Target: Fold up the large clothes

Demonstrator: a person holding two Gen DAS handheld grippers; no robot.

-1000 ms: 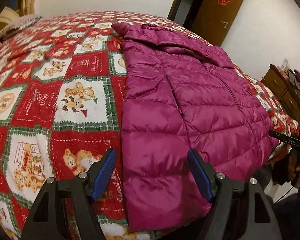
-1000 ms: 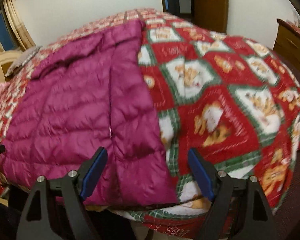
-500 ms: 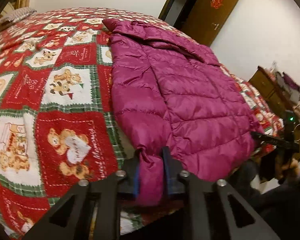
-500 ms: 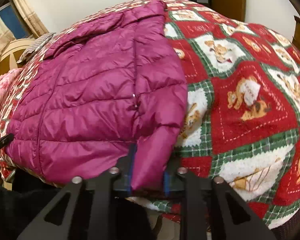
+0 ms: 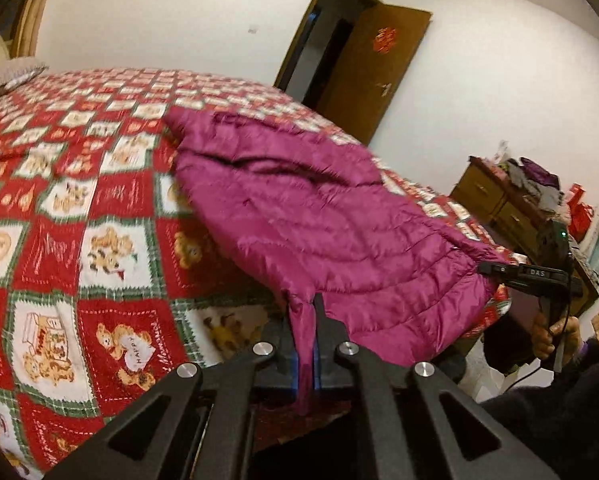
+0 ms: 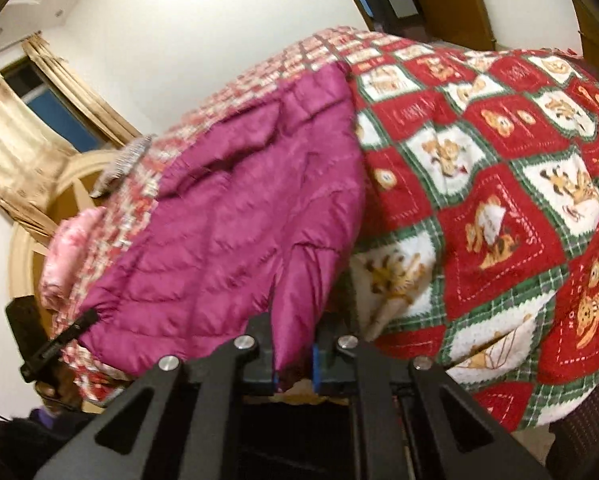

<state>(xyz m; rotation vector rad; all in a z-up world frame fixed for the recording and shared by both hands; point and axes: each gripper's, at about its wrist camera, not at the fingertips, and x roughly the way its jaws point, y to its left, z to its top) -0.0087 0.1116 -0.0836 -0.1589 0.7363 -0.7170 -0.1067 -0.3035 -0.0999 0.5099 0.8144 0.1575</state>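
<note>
Left wrist view, left gripper (image 5: 305,344) clamped on magenta jacket (image 5: 319,232) hem, right gripper (image 6: 293,354) likewise, blurred quilt (image 5: 59,200) beneath

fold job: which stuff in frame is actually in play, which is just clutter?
In play:
- magenta puffer jacket
- left claw, shut on its hem
- right claw, shut on its hem

Clutter:
- teddy-bear quilt, underneath
- wooden dresser
- pillow
- pink bedding
- door

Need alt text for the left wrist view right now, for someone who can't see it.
The left gripper is shut on the near hem of a magenta puffer jacket, raised off a red teddy-bear quilt. At right, the right gripper pinches the hem's other corner.
</note>
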